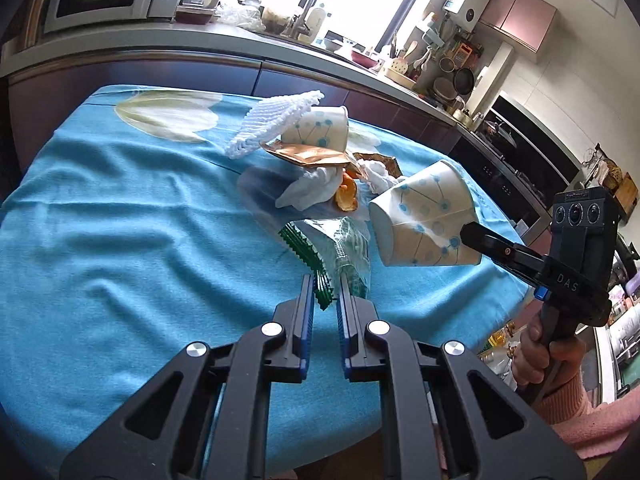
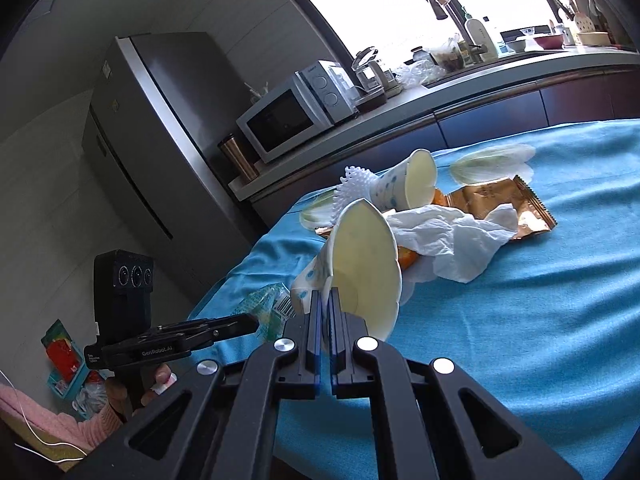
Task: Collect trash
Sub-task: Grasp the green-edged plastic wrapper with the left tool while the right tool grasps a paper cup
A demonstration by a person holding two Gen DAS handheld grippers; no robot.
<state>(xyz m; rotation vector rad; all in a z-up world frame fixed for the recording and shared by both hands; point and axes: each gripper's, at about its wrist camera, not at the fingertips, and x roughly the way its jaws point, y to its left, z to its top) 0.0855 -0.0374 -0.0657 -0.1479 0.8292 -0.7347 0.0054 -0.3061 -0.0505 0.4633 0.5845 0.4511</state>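
Trash lies piled on a blue tablecloth (image 1: pixel 120 216). My left gripper (image 1: pixel 325 280) is shut on a green and clear snack wrapper (image 1: pixel 332 244). My right gripper (image 2: pixel 325 296) is shut on the rim of a white paper cup with blue dots (image 2: pixel 360 256), held tilted with its mouth toward the camera; the cup also shows in the left wrist view (image 1: pixel 424 220) with the right gripper (image 1: pixel 468 236) at its rim. Behind lie a second dotted cup (image 1: pixel 320 128), white foam netting (image 1: pixel 272 120), a gold wrapper (image 2: pixel 496 204), crumpled tissue (image 2: pixel 452 240) and orange peel (image 1: pixel 348 196).
A kitchen counter (image 1: pixel 224 40) with a microwave (image 2: pixel 288 116), a tap and utensils runs behind the table. A grey fridge (image 2: pixel 152 128) stands at the left in the right wrist view. The table edge (image 1: pixel 500 300) drops off near the right hand.
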